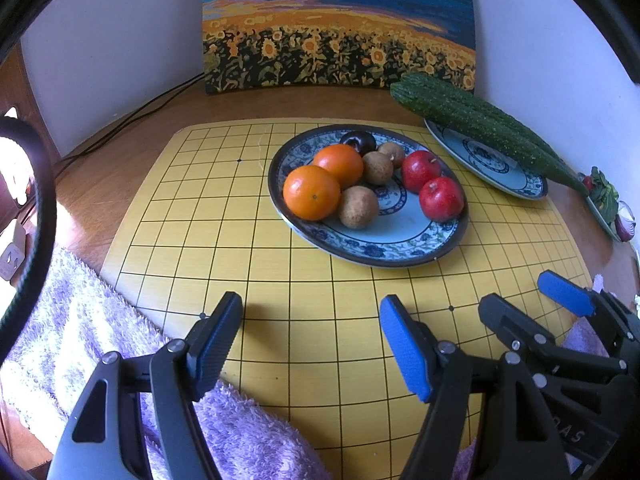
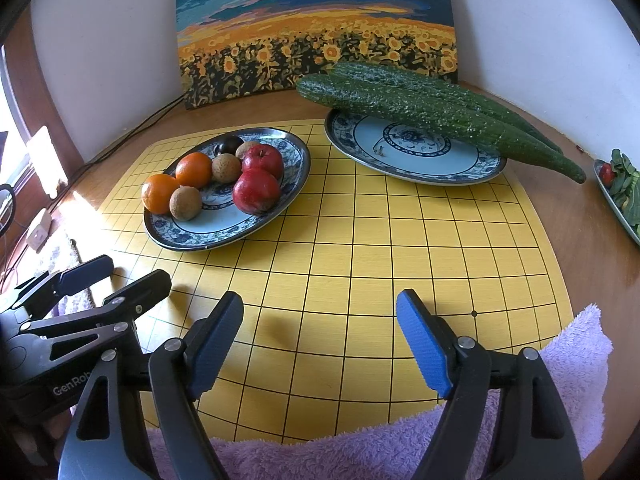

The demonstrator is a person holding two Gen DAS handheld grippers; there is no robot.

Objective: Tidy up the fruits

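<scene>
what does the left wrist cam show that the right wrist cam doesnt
Only the left wrist view: a purple onion half at the right edge, on the side dish.
Only the right wrist view: the bare middle of the cucumber plate.
Both: the fruit plate with two oranges, two apples, brown fruits and a dark plum, the cucumbers, the yellow grid board, and both open claws.

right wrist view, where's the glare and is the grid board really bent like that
Right wrist view: sunlight from the left washes out the near-left corner of the grid board beside the fruit plate; the curved lines are fisheye distortion. Left wrist view: the same bowing, with a blown-out bright patch at the far left edge.
</scene>
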